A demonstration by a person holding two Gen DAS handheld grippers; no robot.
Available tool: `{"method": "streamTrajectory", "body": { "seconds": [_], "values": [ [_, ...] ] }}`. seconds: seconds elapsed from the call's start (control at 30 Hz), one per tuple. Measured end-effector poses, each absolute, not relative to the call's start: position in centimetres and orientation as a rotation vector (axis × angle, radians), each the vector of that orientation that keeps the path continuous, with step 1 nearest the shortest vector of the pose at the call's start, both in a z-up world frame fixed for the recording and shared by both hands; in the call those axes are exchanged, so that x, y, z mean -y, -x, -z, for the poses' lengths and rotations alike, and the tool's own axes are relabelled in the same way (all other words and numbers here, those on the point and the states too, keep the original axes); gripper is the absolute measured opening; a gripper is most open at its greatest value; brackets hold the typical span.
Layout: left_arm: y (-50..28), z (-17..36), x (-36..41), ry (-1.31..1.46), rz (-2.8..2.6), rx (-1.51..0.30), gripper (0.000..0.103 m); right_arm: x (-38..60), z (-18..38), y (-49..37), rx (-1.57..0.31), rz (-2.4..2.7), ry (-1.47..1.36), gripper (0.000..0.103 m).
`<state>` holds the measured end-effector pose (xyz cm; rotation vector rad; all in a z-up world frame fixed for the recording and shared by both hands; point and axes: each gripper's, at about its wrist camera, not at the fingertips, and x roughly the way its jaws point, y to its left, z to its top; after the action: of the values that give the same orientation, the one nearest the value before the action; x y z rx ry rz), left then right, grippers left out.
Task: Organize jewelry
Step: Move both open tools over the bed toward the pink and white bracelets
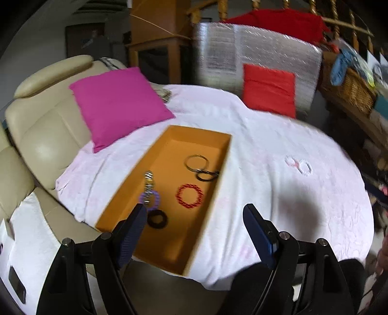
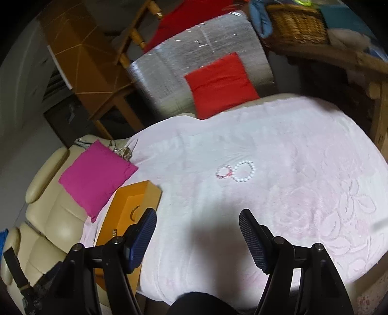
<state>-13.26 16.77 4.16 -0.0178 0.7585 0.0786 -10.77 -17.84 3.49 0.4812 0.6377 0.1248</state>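
An orange box (image 1: 135, 191) lies on the pale pink cloth. Inside are a red bead bracelet (image 1: 189, 195), a purple bracelet (image 1: 150, 199), a black ring band (image 1: 157, 218), a metal hoop (image 1: 197, 161), a dark bangle (image 1: 207, 175) and a beaded metal piece (image 1: 149, 180). My left gripper (image 1: 195, 213) is open and empty above the box's near end. A pink bracelet (image 2: 224, 171) and a white pearl bracelet (image 2: 243, 171) lie side by side on the cloth, also in the left wrist view (image 1: 298, 164). My right gripper (image 2: 197, 218) is open and empty, short of them. The box (image 2: 126, 201) is at its left.
A magenta cushion (image 1: 116, 104) leans on the cream sofa (image 1: 46, 126) left of the box. A red cushion (image 1: 269, 89) rests against a silver-wrapped piece (image 1: 254, 55) at the back. A wicker basket (image 2: 298, 21) stands at the far right. The cloth's edge (image 1: 218, 286) drops off near me.
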Motion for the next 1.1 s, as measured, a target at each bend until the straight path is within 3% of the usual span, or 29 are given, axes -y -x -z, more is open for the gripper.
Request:
{"method": "streamTrajectory", "body": {
  "seconds": [0.63, 1.1],
  "values": [
    [13.9, -5.1, -9.7, -0.111, 0.061, -0.797, 0.082, 19.1, -3.9, 11.6, -0.605, -0.146, -0.507, 0.074],
    [14.3, -4.1, -11.1, -0.124, 0.080, -0.814, 0.082, 14.2, -4.4, 10.5, -0.634, -0.183, -0.433, 0.074]
  ]
}}
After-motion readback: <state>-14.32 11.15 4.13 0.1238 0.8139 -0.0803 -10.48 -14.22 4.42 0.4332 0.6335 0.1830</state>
